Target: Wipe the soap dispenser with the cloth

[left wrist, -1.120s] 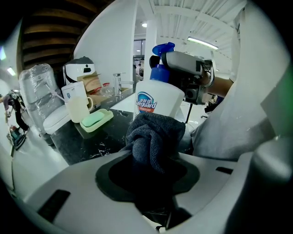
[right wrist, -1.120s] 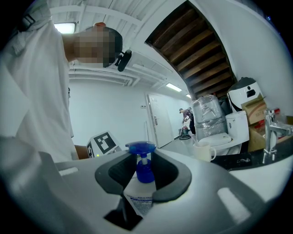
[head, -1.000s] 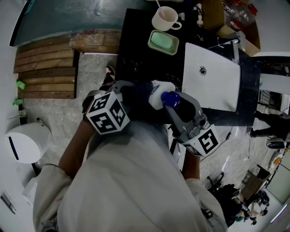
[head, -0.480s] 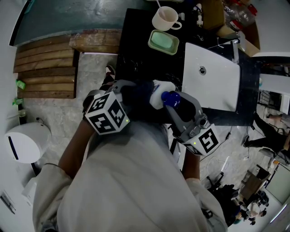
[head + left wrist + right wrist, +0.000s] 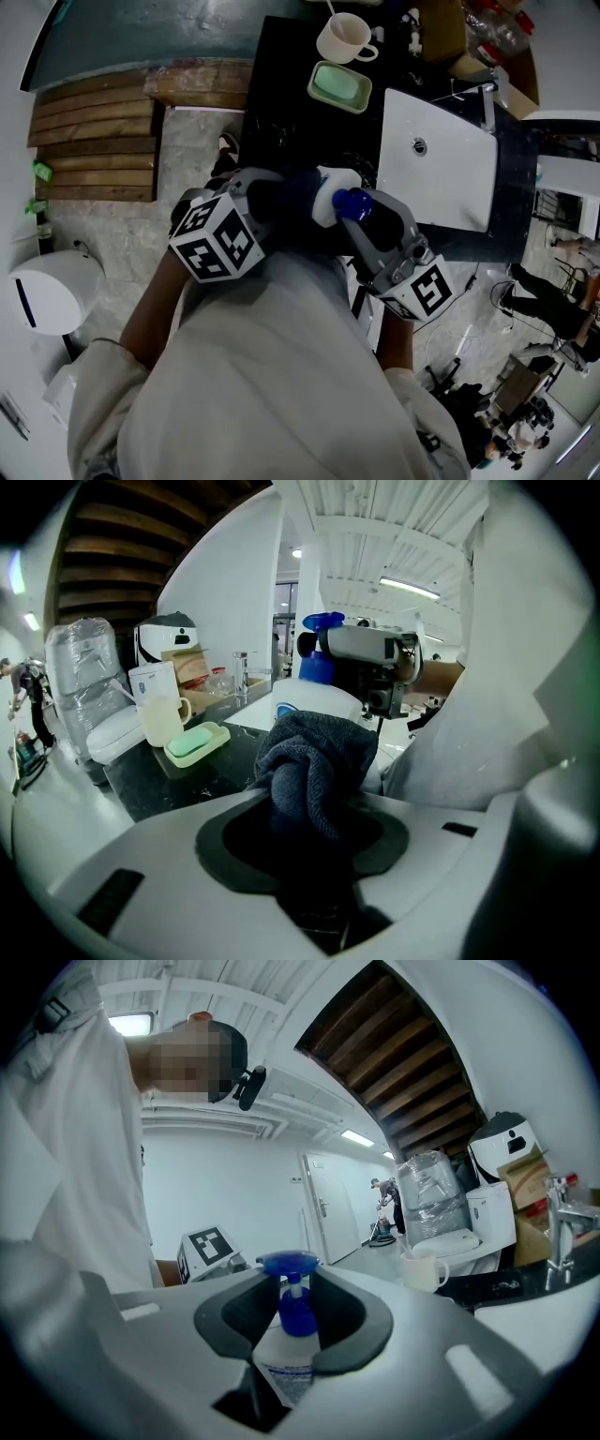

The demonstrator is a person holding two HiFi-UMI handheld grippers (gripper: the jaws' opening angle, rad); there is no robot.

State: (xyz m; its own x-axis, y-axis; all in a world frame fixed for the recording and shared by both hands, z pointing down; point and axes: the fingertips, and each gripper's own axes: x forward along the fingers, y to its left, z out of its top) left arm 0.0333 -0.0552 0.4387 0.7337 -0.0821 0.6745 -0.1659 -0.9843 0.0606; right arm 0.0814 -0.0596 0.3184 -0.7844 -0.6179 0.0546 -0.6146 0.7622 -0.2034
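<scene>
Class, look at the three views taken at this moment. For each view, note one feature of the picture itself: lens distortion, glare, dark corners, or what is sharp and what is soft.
Head view: the fisheye lens curves the wooden slats and skews the sink. Left gripper view: the cloth is sharp and the corners fall to black. Right gripper view: the ceiling lamp glares, while the soap dispenser stays clear.

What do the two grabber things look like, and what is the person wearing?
The left gripper and right gripper are smooth grey plastic, with dark rubbery pads lining curved jaws. Each carries a white cube with black square markers. The person wears a pale beige top.
</scene>
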